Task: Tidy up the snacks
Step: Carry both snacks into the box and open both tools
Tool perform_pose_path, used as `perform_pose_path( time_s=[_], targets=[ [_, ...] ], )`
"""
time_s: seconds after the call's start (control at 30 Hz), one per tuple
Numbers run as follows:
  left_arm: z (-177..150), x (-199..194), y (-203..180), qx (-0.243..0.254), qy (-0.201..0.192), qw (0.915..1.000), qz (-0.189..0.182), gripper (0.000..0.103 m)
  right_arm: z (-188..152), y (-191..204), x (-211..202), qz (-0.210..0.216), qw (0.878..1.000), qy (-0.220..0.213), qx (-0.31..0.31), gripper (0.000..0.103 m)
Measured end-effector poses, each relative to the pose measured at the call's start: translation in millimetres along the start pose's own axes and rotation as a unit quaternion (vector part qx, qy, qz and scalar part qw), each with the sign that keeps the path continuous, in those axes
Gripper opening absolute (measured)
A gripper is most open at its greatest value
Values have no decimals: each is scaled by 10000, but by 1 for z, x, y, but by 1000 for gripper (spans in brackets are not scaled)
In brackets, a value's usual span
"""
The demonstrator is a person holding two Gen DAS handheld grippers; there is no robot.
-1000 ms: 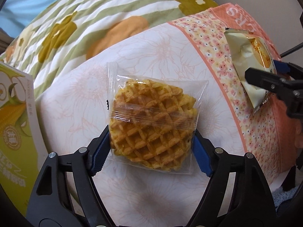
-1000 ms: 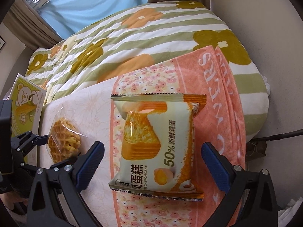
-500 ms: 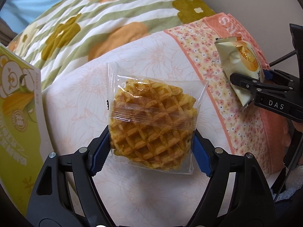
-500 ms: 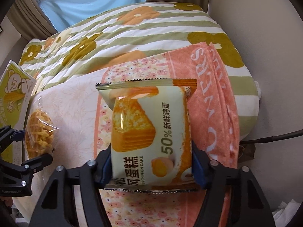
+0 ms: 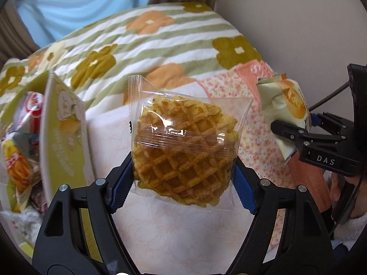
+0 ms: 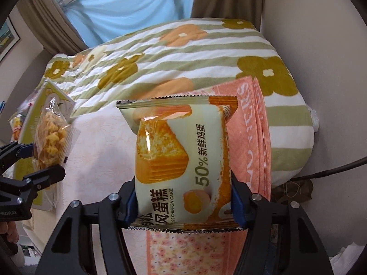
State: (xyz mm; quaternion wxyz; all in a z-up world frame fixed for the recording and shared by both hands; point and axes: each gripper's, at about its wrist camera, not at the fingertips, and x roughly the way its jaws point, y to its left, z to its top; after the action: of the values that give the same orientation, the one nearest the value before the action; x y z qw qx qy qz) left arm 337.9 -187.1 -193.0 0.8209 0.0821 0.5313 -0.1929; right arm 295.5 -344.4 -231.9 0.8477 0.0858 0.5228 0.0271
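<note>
Flowered bedspread (image 5: 160, 43) below; left jaws grip waffle pack (image 5: 183, 151), right jaws chiffon cake (image 6: 181, 165), green box (image 5: 62, 126) beside.

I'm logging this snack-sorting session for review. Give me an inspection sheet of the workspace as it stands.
Surface: bed with floral striped blanket, pink flowered towel over it.
Job's things: wrapped waffle; chiffon cake packet; green snack box holding packets.
Clutter: nothing seen.
Grippers: left gripper shut on the waffle; right gripper shut on the cake packet.
Cables: black cable beside the bed.
Surroundings: blue curtain, window, wall.
</note>
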Motion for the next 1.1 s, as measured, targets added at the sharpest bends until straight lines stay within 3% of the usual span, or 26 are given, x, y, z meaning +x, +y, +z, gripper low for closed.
perform_pose_path(
  time_s=[0.3,0.43,0.67,0.9,1.1],
  targets=[
    [-9,-69,39,-395,-484,9979,147,75,16,48,-48,425,9977,-376,-361,60],
    [-16,-98,74,-593,-720,9956,35,75,24,84,-63,590,9950,-524,-620,60],
    [-31,-138,147,-626,-966,9930,251,75,29,163,-74,884,9891,-700,-946,60],
    [-48,-148,240,-809,-954,9914,377,75,36,254,-64,1123,9861,-743,-973,60],
    [-64,-130,303,-722,-693,9947,246,76,33,310,-51,970,9883,-734,-921,60]
  ],
)
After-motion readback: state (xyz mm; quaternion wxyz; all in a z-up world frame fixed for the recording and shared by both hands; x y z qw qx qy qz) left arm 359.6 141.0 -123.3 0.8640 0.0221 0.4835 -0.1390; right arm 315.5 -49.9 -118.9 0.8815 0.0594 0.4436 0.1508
